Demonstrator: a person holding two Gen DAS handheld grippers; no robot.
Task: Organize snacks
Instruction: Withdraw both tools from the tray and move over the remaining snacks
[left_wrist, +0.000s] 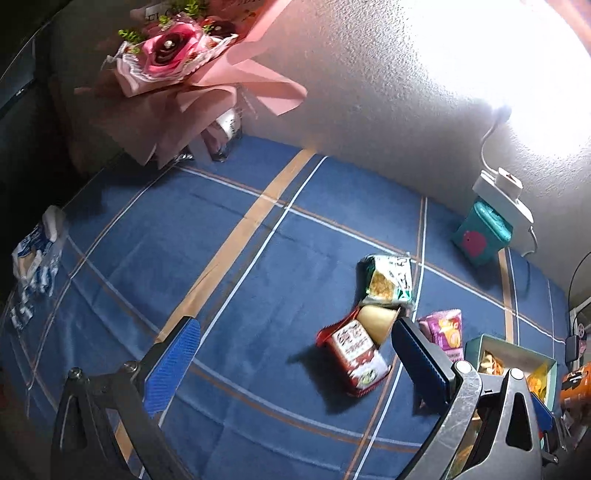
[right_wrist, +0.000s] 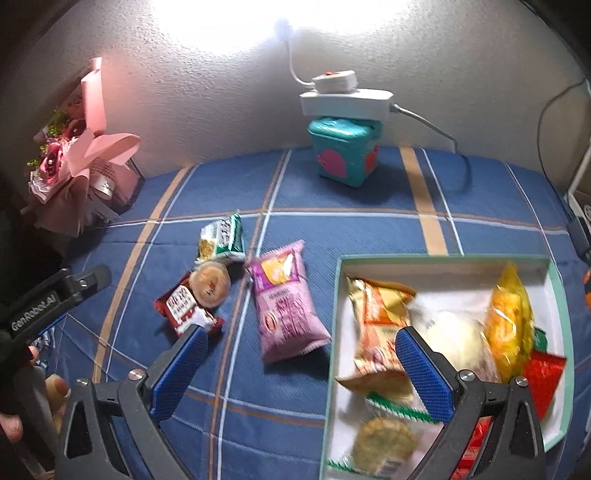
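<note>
- While four snacks are left on the blue cloth (right_wrist: 332, 229), the red packet (right_wrist: 183, 304), round cake (right_wrist: 212, 283), green packet (right_wrist: 221, 240) and pink packet (right_wrist: 286, 299) are seen unsorted.
- Left gripper (left_wrist: 295, 354) and right gripper (right_wrist: 301, 363) are held wide open, empty.
- Several snacks are already laid in the box (right_wrist: 436, 260).

"GenRobot.AI" stands in white letters on the black handle of the left gripper (right_wrist: 55, 295); the snack-packet print is too blurred to read.

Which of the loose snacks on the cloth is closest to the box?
The pink packet, lying right beside the box. The red, round and green snacks sit farther left.
</note>
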